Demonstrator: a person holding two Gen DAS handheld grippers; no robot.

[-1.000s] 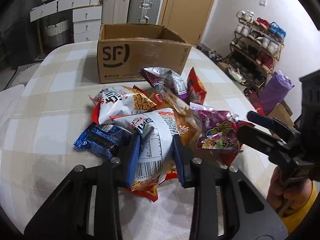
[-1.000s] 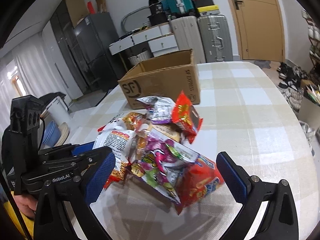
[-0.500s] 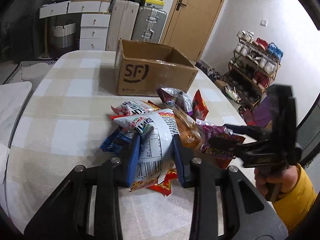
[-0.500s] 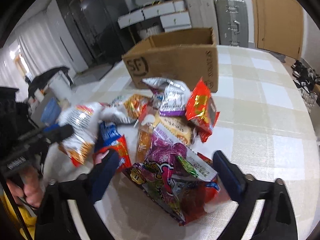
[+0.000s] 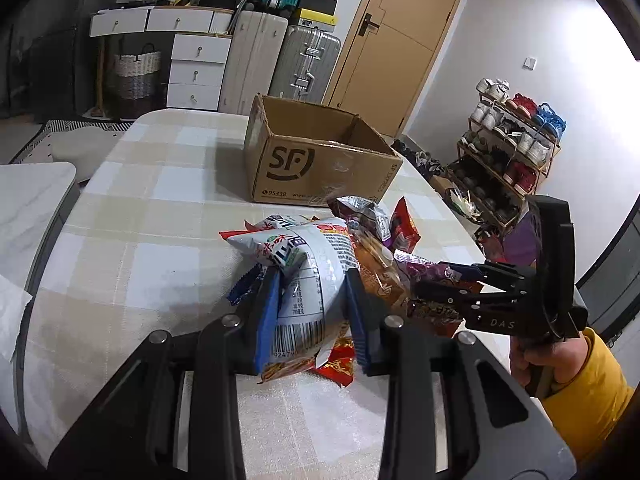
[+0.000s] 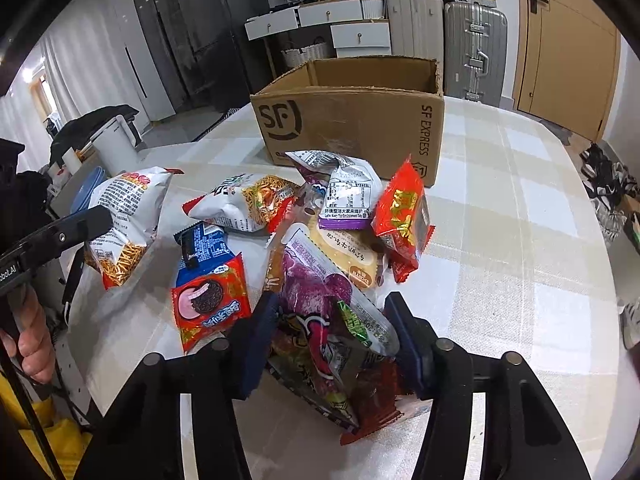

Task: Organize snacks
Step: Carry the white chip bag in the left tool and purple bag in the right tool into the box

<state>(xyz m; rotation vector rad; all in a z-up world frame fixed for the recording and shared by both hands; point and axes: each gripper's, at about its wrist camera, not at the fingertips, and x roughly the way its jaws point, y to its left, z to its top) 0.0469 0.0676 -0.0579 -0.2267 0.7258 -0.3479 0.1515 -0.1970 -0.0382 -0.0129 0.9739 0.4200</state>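
Observation:
My left gripper (image 5: 312,312) is shut on a white noodle-snack bag (image 5: 308,276) and holds it above the table; it also shows in the right wrist view (image 6: 128,216). My right gripper (image 6: 332,344) is shut on a purple candy bag (image 6: 320,312) at the near end of the snack pile. An open SF cardboard box (image 6: 360,120) stands behind the pile. The pile holds a second white noodle bag (image 6: 248,204), a red-and-blue cookie pack (image 6: 208,284), a silver-purple bag (image 6: 344,192) and a red pack (image 6: 404,216).
The checked tablecloth (image 6: 520,240) covers a rounded table. A shoe rack (image 5: 512,160) stands to the right, suitcases (image 5: 280,48) and drawers (image 5: 192,68) behind. A white side table (image 5: 28,200) lies at the left.
My left gripper has lifted the white noodle bag off the pile. My right gripper has closed from wide open onto the purple candy bag.

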